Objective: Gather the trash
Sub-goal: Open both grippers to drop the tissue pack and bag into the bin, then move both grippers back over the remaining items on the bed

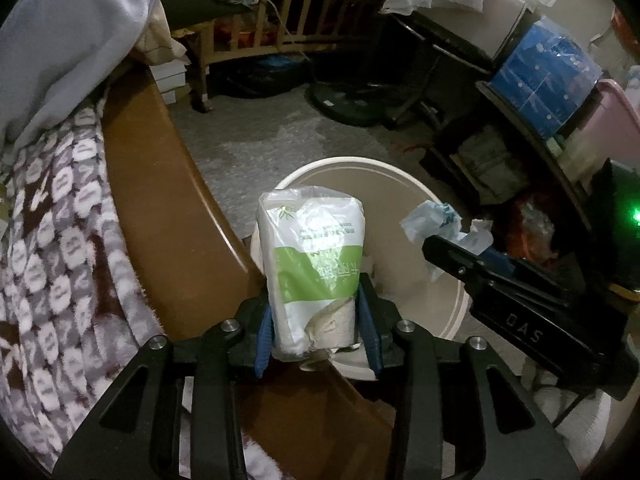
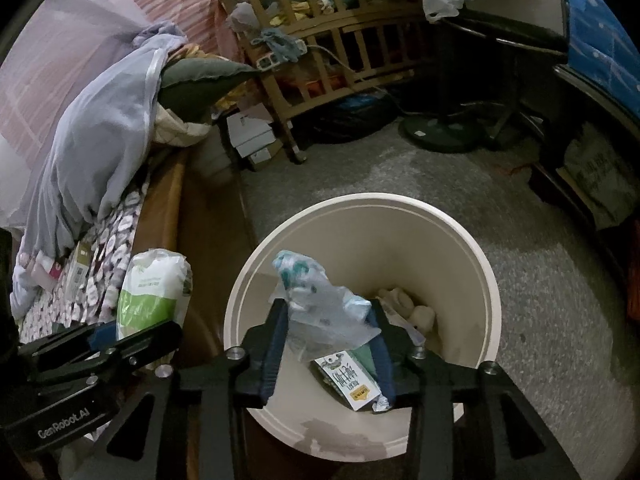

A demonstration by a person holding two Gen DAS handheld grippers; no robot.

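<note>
Right wrist view: a crumpled plastic wrapper (image 2: 320,304) is pinched in the closed right claw (image 2: 326,344) directly above the open bin (image 2: 490,280). A green-and-white tissue pack (image 1: 312,268) is clamped in the closed left claw (image 1: 316,328), over the near rim beside the bed frame (image 1: 160,208). If released there, the pack could be tipped outside; the light wrapper might cling to a pad.

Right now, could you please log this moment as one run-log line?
left gripper: shut on green-and-white tissue pack | right gripper: shut on crumpled clear plastic wrapper | over round beige bin
</note>
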